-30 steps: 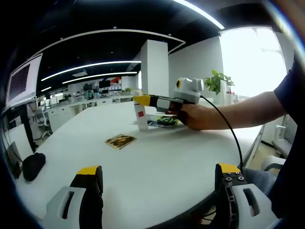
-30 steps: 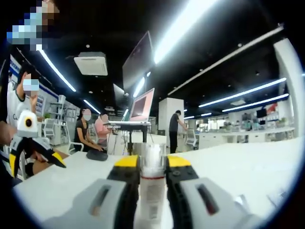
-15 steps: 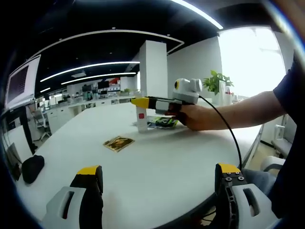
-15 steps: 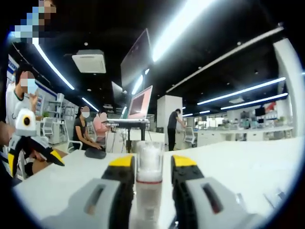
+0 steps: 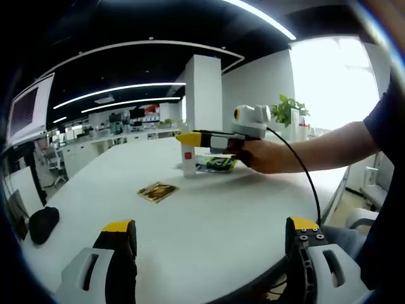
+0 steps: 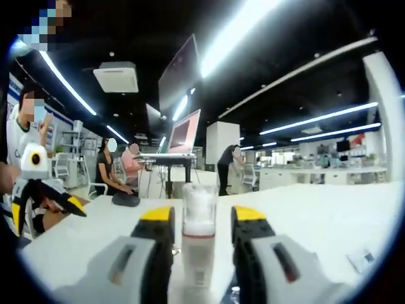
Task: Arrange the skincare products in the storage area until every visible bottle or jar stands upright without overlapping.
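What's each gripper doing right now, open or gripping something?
Left gripper: open, jaws wide apart over the white table, holding nothing.
Right gripper: open, jaws either side of the upright bottle, gaps showing.

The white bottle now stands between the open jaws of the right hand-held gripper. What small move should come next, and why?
Probably draw the right hand-held gripper straight back, away from the bottle. Its jaws stand apart on both sides of the bottle, which stands upright on the white table, so it seems released. A straight pull should keep the jaws from tipping it.
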### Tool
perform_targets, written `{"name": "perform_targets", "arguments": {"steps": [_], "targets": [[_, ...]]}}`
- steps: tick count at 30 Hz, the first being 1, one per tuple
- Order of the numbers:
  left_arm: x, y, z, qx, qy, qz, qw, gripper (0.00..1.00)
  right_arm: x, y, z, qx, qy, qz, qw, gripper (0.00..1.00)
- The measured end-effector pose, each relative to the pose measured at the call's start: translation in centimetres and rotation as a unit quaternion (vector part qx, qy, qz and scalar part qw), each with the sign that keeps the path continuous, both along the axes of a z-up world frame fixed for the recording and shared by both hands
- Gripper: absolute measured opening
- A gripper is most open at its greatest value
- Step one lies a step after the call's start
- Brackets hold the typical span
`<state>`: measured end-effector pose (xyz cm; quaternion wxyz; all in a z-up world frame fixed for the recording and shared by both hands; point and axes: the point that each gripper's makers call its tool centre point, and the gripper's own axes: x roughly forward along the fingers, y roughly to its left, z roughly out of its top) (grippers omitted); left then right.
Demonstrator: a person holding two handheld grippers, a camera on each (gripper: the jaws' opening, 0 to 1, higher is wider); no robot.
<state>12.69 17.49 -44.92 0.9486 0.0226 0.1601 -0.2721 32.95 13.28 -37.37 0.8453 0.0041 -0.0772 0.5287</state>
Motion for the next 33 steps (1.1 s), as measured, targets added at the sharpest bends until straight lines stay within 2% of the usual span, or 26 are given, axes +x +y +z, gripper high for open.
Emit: {"name": "perform_targets", "arguments": {"steps": [3,12,16,26,30,33], "targets": [[-0.1,-0.1,0.1,-0.001,-0.001,-0.001,1.0,1.0,-0.4,0.1,0.1,-0.003,0.008,-0.005,1.0,0.41],[-0.3,0.0,0.3,-0.003,-0.003,-0.003,1.0,1.0,-1.4,-0.4,0.8,0.001,0.003,-0.026,0.9996,0.4],[-0.5,0.0,0.3,-0.004,-0.005,-0.005,1.0,1.0,-1.2,-1.1,0.6,-0.001,0.009,-0.037,0.9993,0.4],[-1.0,-0.2,0.4,-0.005,-0.007,-0.009,0.9999,1.0,-2.2,-2.1,0.6,0.001,0.014,-0.055,0.9984,0.42],[-1.0,-0.2,0.4,-0.007,-0.007,-0.013,0.9999,1.0,-2.4,-2.7,0.8,-0.005,0.022,-0.074,0.997,0.44],[-1.0,-0.3,0.4,-0.009,-0.007,-0.015,0.9998,1.0,-3.2,-2.6,1.1,-0.005,0.018,-0.084,0.9963,0.44]]}}
